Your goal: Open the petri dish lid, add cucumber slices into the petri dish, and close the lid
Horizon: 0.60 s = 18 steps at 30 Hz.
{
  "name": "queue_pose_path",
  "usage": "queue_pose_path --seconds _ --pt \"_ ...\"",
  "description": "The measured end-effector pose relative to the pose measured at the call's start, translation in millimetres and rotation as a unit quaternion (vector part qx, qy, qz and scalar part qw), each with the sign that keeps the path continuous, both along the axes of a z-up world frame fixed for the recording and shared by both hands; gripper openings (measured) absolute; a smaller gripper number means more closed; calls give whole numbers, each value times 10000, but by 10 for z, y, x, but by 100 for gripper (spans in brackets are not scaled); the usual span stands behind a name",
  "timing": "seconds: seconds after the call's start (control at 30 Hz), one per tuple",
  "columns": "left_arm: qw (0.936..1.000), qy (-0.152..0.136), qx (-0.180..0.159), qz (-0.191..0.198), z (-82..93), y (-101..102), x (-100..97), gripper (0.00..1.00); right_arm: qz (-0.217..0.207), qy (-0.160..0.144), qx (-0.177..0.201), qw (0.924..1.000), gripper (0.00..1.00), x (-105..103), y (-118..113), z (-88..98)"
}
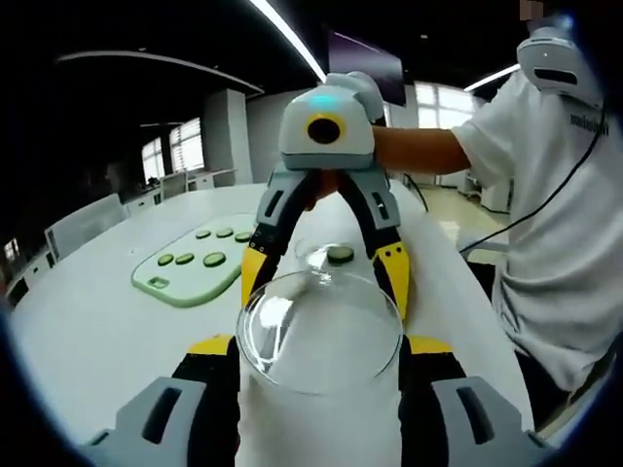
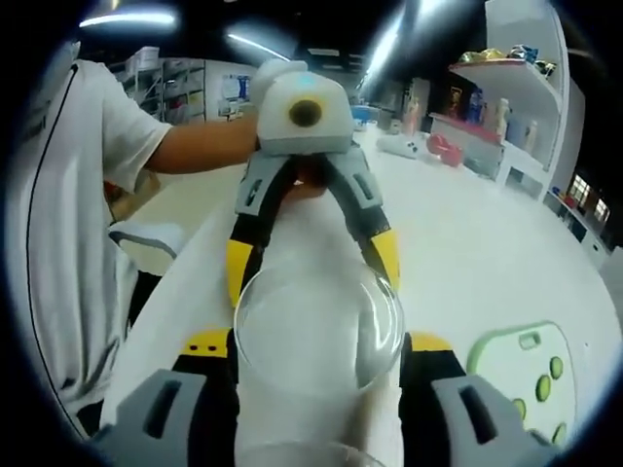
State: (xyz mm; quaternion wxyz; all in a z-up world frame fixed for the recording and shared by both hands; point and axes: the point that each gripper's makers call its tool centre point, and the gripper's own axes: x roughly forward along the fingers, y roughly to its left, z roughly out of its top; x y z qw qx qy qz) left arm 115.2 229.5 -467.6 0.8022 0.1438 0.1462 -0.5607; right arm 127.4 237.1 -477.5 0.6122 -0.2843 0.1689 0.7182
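Over a white table (image 1: 88,331), beside the green cutting board (image 1: 180,279) with its cucumber slices (image 1: 214,259), the left gripper (image 1: 319,345) and right gripper (image 2: 316,345) face each other, each with jaws closed against the rim of the clear petri dish lid (image 1: 321,331) held aloft between them. Just beyond the board, the open petri dish (image 1: 321,261) sits holding one cucumber slice (image 1: 340,255). The lid is off and filling appears begun; any remaining slices and the closing are left.

White table (image 1: 88,321), ceiling strip light (image 1: 287,37) (lit), shelves (image 2: 506,92).
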Motion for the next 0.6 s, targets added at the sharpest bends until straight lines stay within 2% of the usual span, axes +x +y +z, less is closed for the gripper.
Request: queue_pose_path --seconds 0.6 --pt "9993 -205 47 -293 213 -392 32 65 -266 -209 -83 9994 66 -40 -407 212"
